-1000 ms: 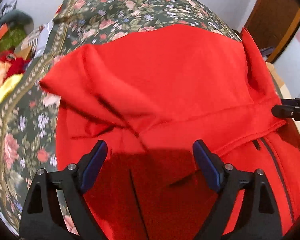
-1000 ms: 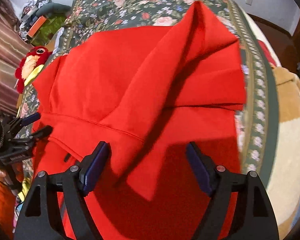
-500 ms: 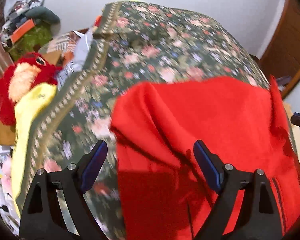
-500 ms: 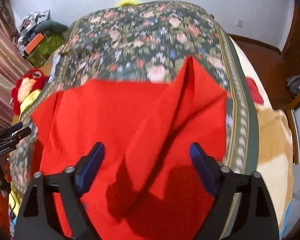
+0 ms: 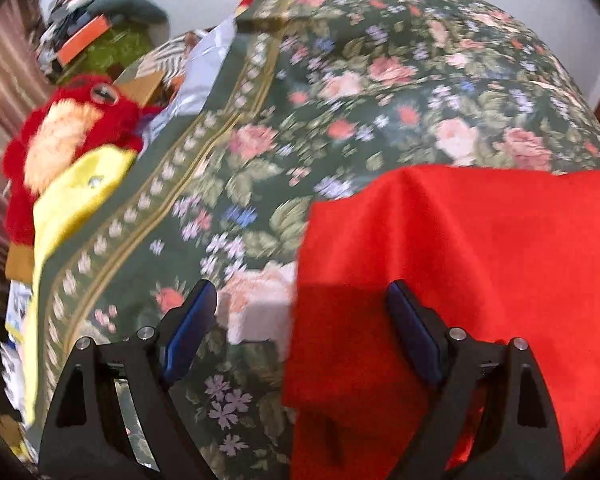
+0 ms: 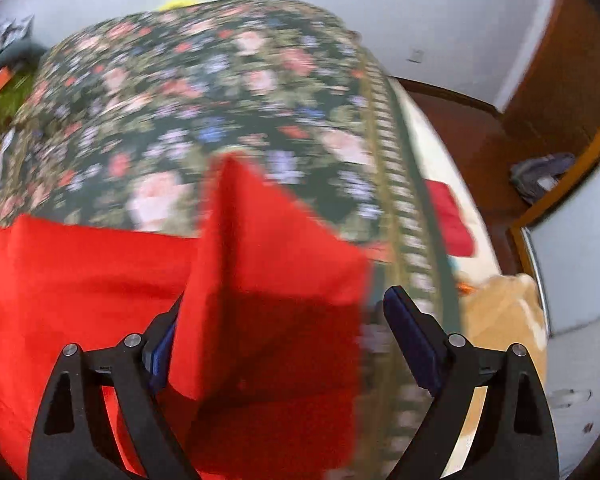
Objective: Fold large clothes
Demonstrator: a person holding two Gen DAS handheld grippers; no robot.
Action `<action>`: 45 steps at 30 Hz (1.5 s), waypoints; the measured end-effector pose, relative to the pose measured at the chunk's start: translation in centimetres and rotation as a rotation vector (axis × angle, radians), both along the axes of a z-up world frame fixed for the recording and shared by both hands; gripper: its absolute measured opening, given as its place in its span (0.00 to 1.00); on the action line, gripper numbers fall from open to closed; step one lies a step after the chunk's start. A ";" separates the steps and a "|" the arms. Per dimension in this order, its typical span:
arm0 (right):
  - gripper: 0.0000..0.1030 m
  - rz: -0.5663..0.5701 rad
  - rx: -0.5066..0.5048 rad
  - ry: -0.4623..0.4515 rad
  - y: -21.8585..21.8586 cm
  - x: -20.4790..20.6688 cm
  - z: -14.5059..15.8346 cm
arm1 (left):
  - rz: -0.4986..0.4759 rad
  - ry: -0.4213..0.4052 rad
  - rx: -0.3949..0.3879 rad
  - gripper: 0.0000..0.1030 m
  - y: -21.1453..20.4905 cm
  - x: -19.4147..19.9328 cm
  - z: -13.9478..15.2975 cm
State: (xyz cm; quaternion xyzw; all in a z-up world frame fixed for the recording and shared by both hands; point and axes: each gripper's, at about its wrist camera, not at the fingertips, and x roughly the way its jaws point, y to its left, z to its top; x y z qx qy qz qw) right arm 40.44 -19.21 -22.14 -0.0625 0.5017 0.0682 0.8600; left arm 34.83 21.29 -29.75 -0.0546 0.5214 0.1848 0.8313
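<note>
1. Tongs: left tongs (image 5: 300,320) spread wide, pinching nothing; right tongs (image 6: 292,332) have just been opening, now spread, red cloth between the pads but not pressed.
2. Bed (image 5: 340,100), floral cover, carries everything.
3. Red garment (image 5: 460,260) lies on the cover; raised fold (image 6: 260,240) near the bed's right border.
4. Red-and-yellow plush toy (image 5: 68,140) beside the bed's left edge.

Both views have slid outward along the red garment (image 5: 480,272): the left gripper (image 5: 300,332) now straddles its left edge over the floral bedspread (image 5: 340,92), no longer above its middle. The right gripper (image 6: 284,344), jaws just opened wider, frames the raised fold near the bedspread's right border.
</note>
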 end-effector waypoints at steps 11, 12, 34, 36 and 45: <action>0.89 -0.343 0.077 -0.063 -10.6 -1.5 1.9 | 0.108 0.021 0.046 0.84 3.2 -1.9 0.1; 0.89 -0.345 0.095 -0.050 -11.0 -1.6 1.9 | 0.097 0.025 0.057 0.82 2.9 -2.0 0.3; 0.91 0.278 0.246 0.103 5.6 -9.7 3.7 | -0.335 -0.070 -0.160 0.82 -13.5 -4.0 7.1; 0.91 0.334 0.201 0.129 6.6 -10.7 2.7 | -0.357 -0.065 -0.141 0.82 -14.5 -4.8 6.6; 0.91 0.336 0.144 0.215 5.8 -12.5 0.9 | -0.395 0.009 -0.073 0.82 -14.8 -8.4 5.6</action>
